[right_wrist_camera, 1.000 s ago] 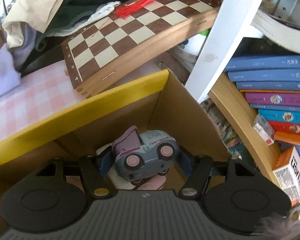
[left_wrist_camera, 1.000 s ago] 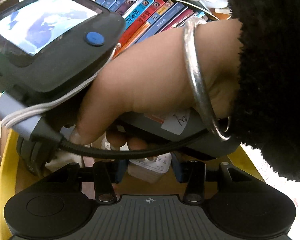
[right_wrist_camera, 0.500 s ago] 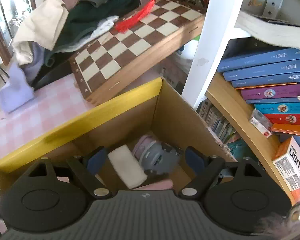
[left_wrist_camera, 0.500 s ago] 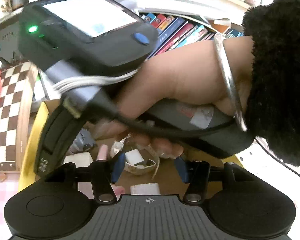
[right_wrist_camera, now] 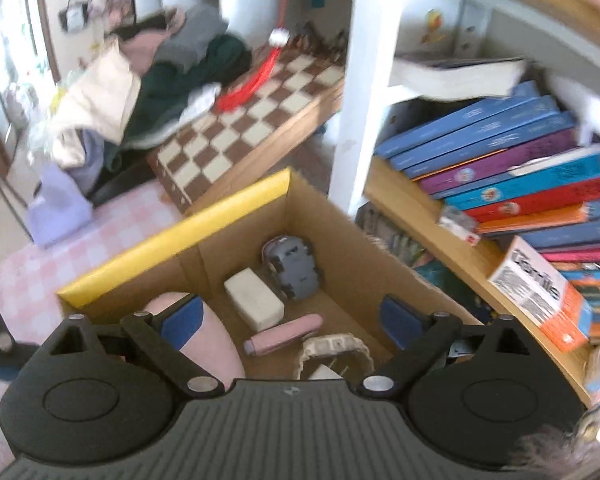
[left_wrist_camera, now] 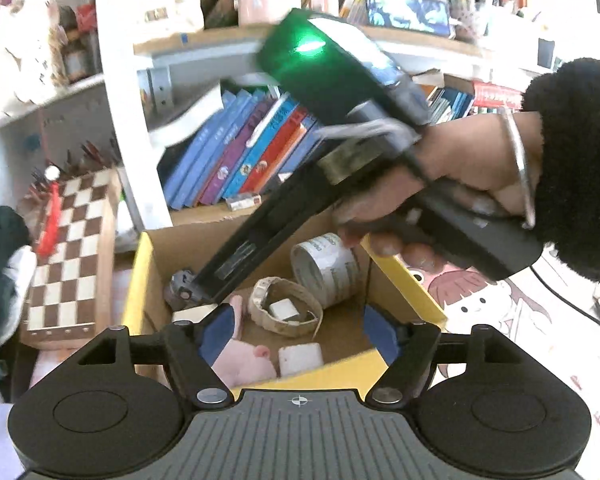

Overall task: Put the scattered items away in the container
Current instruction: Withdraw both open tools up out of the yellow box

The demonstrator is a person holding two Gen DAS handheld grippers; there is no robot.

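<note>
A pink checked cloth (right_wrist_camera: 112, 232) is covering the surface at the left of the right wrist view, and a wooden chessboard (right_wrist_camera: 252, 120) is lying above it with a red tassel (right_wrist_camera: 252, 80) across its squares. A heap of folded clothes (right_wrist_camera: 148, 80) is sitting in the upper left. A white shelf post (right_wrist_camera: 360, 92) is standing at the centre top, and glossy books (right_wrist_camera: 500, 168) are leaning in a row at the right.

The cardboard box (right_wrist_camera: 172, 240) with a yellow rim is sitting in the lower middle of both views. Inside it, a grey toy truck (right_wrist_camera: 292, 264) is lying at the far corner, a white block (right_wrist_camera: 254, 300) is just beside it, and a pink tube (right_wrist_camera: 284, 334) and a beige watch (right_wrist_camera: 336, 346) are lying nearer the camera. In the left wrist view a roll of tape (left_wrist_camera: 326, 266) is leaning on the right wall, and a soft pink toy (left_wrist_camera: 240, 360) is resting at the bottom.

The left gripper (left_wrist_camera: 296, 330) is hanging over the box; its jaws are opening and nothing is between them. The right gripper (right_wrist_camera: 290, 318) is likewise released, its jaws opening wide over the items, touching none. The right hand (left_wrist_camera: 440, 184), in a fuzzy black sleeve (left_wrist_camera: 580, 168), is holding its handle in the upper right of the left wrist view.
</note>
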